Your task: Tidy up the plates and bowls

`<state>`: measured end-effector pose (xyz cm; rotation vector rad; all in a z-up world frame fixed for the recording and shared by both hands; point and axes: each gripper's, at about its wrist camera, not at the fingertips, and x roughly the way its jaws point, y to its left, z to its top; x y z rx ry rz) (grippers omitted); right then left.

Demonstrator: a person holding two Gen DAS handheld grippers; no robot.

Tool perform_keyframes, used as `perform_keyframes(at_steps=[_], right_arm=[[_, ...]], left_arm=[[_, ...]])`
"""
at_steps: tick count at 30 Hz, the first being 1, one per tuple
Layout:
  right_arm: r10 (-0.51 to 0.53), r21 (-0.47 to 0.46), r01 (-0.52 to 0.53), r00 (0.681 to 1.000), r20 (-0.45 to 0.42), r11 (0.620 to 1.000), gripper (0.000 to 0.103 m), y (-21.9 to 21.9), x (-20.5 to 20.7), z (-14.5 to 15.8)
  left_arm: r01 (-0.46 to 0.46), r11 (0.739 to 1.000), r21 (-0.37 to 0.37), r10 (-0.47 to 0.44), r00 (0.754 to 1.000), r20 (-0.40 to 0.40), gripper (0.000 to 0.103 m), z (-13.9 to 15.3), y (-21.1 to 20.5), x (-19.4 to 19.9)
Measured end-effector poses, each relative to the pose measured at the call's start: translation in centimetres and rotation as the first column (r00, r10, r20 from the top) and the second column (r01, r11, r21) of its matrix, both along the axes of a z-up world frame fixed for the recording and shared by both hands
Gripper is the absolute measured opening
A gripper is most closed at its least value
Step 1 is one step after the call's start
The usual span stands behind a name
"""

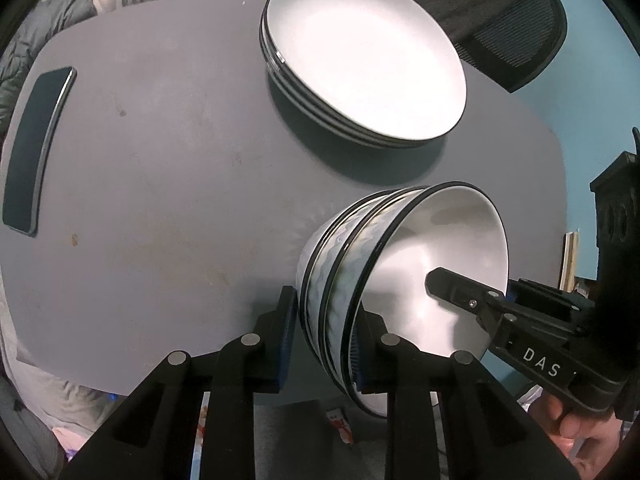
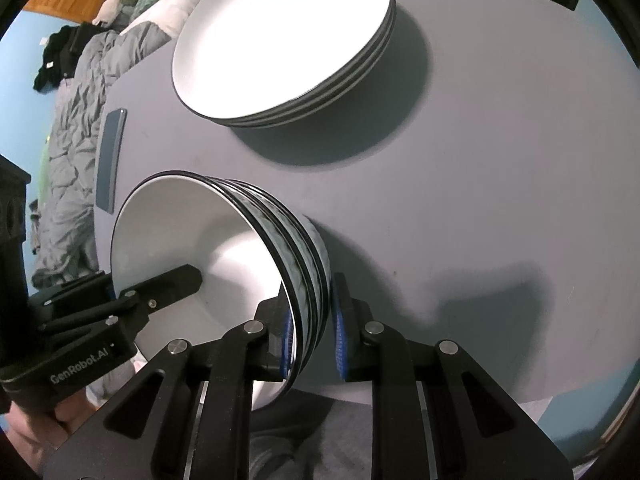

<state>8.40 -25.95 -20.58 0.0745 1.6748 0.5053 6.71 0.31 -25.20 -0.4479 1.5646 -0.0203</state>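
Note:
A stack of white bowls (image 1: pixel 404 264) with blue wave pattern and black rims is held over the near edge of the grey table (image 1: pixel 160 160). My left gripper (image 1: pixel 326 344) is shut on the stack's rims on one side. My right gripper (image 2: pixel 312 328) is shut on the rims of the same stack (image 2: pixel 192 236) on the opposite side. Each gripper shows in the other's view, with one finger (image 1: pixel 452 284) inside the top bowl. A stack of white plates (image 1: pixel 360 60) with dark rims sits further back on the table; it also shows in the right wrist view (image 2: pixel 280 36).
A dark phone (image 1: pixel 36 144) lies flat on the table's left side, also in the right wrist view (image 2: pixel 110 156). A black mesh office chair (image 1: pixel 516 36) stands behind the table. A grey quilted blanket (image 2: pixel 68 132) lies beyond the table's left edge.

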Motion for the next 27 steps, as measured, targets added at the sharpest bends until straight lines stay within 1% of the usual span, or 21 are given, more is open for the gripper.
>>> perform_keyframes(at_steps=[5,10,13,18,23,27], right_arm=[[-0.012,0.005,0.012,1.000,0.015,1.000,0.017,0.1,0.5,1.5],[-0.003,0.000,0.003,0.999,0.051,1.000,0.017,0.8,2.0,3.5],[0.007,-0.001,-0.007,0.997,0.075,1.000,0.017,1.5,3.3,4.4],[0.016,0.004,-0.016,0.994,0.105,1.000,0.017,2.8,5.9,5.2],[0.020,0.006,-0.021,0.993,0.118,1.000,0.016,3.8,8.7,5.3],[0.021,0.006,-0.022,0.994,0.111,1.000,0.016,4.0,10.7,4.7]], left_arm=[[0.006,1.000,-0.001,-0.006,1.000,0.016,0.023,1.8,0.6,0.5],[0.006,1.000,-0.002,-0.006,0.999,0.041,0.023,3.4,1.5,1.7],[0.000,1.000,-0.004,0.001,0.998,0.060,0.023,4.2,2.1,3.0],[-0.006,1.000,0.018,0.004,0.995,0.096,0.023,5.4,3.0,5.8],[-0.016,0.999,0.033,0.012,0.993,0.114,0.023,5.7,3.8,8.4],[-0.030,0.999,0.040,0.025,0.993,0.112,0.023,4.9,4.3,10.3]])
